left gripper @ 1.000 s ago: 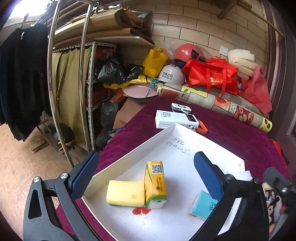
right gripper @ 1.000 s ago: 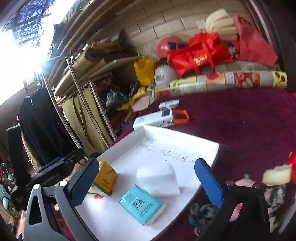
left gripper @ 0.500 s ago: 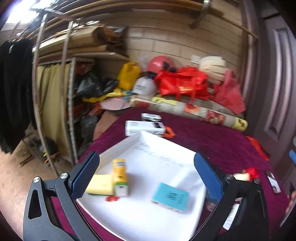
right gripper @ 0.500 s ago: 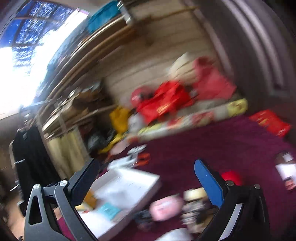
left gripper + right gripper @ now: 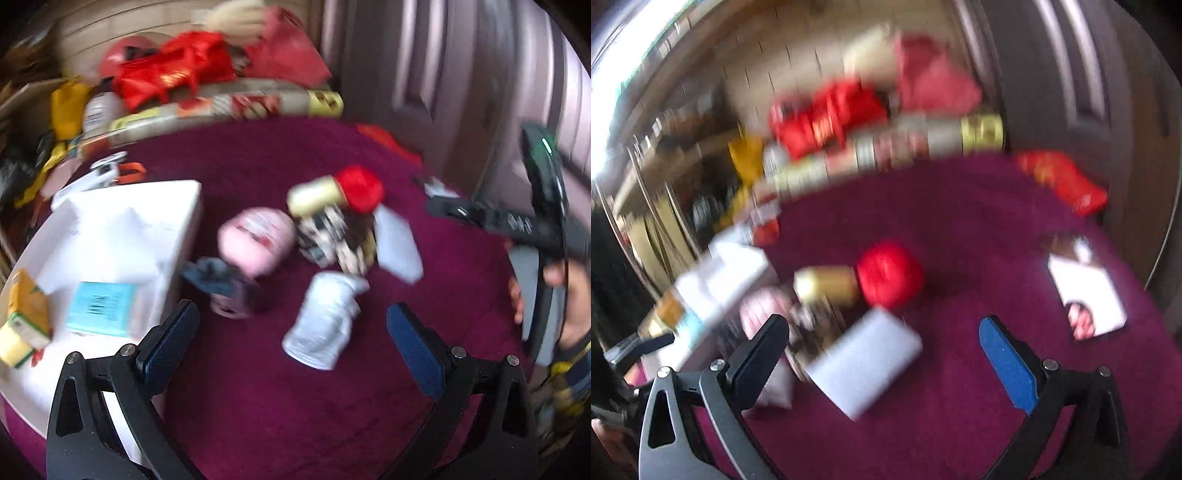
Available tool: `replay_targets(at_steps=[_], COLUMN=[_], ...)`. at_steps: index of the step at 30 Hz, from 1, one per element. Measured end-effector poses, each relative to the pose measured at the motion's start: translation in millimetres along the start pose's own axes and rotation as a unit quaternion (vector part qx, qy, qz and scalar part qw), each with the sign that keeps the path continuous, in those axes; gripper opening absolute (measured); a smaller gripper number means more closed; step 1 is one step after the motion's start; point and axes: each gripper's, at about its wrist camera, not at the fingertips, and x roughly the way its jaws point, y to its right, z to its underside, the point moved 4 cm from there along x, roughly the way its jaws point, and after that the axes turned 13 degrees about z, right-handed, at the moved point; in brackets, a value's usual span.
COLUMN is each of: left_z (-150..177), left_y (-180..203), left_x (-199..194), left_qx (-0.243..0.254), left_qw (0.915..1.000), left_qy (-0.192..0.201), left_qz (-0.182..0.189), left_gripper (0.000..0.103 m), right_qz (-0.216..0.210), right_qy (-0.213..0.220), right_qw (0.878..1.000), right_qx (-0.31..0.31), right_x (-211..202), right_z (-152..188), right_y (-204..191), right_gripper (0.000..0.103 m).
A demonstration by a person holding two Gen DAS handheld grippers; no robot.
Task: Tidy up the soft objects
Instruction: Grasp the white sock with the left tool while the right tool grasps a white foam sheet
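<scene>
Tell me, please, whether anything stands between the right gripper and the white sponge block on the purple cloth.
Nothing visible does. The right gripper is open and empty, and the white sponge block lies just ahead, about between its fingers. The patterned cloth bundle touches the block's far left side only.

From my remote seat, the cloth (image 5: pixel 295 406) covering the table was a deep plum purple. The tray (image 5: pixel 122 221) was plain white, and in it lay a light blue packet (image 5: pixel 101 308) with dark print and a yellow-orange carton (image 5: pixel 27 306) with a green band. On the cloth I saw a pale pink soft thing (image 5: pixel 256 240) with red marks, a bright red ball (image 5: pixel 360 188), a cream-yellow sponge (image 5: pixel 312 194), a black-and-white patterned cloth (image 5: pixel 332 240), a white rolled piece (image 5: pixel 325 317) and a dark blue-grey piece (image 5: pixel 214 275). The white block (image 5: pixel 864 362) looked faintly lilac. My gripper pads (image 5: pixel 1008 365) were blue.
</scene>
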Motion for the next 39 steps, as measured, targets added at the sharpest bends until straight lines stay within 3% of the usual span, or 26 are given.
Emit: replay_targets(at_steps=[4, 7, 13, 15, 17, 18, 19, 22, 27, 32, 39], left_z=[3, 4, 12, 13, 14, 15, 15, 12, 5, -11, -25], left_y=[12, 12, 13, 14, 14, 13, 12, 10, 9, 12, 0], left_x=[26, 43, 61, 64, 67, 68, 66, 56, 31, 1, -50], left_qx=[0.023, 0.03, 0.045, 0.047, 0.047, 0.045, 0.041, 0.033, 0.016, 0.008, -0.014], left_qw=[0.9991, 0.9982, 0.9962, 0.9961, 0.9956, 0.9956, 0.996, 0.9977, 0.9996, 0.9996, 0.9962], left_qy=[-0.034, -0.053, -0.074, -0.075, -0.081, -0.082, -0.079, -0.059, -0.023, 0.023, 0.085], left_qz=[0.006, -0.007, -0.011, -0.006, -0.005, -0.005, -0.002, 0.0, 0.009, 0.012, -0.014], left_gripper=[0.103, 0.103, 0.097, 0.086, 0.053, 0.047, 0.044, 0.042, 0.042, 0.042, 0.042], right_qz=[-0.03, -0.024, 0.005, 0.008, 0.013, 0.019, 0.02, -0.005, -0.025, -0.042, -0.093], right_qy=[-0.074, -0.089, -0.085, -0.078, -0.07, -0.066, -0.064, -0.067, -0.055, -0.009, 0.035], right_qw=[0.995, 0.991, 0.996, 0.997, 0.997, 0.998, 0.998, 0.998, 0.997, 0.997, 0.993], right_qx=[0.061, 0.098, 0.035, 0.021, 0.009, 0.002, -0.002, 0.007, 0.044, 0.064, 0.057], right_x=[31, 43, 41, 40, 39, 39, 39, 35, 22, -3, -37], right_z=[12, 11, 19, 21, 24, 25, 24, 24, 23, 10, -3], right_y=[4, 5, -14, -14, -14, -14, -13, -8, 6, 0, -21], right_gripper=[0.103, 0.103, 0.102, 0.097, 0.09, 0.083, 0.068, 0.062, 0.06, 0.06, 0.06])
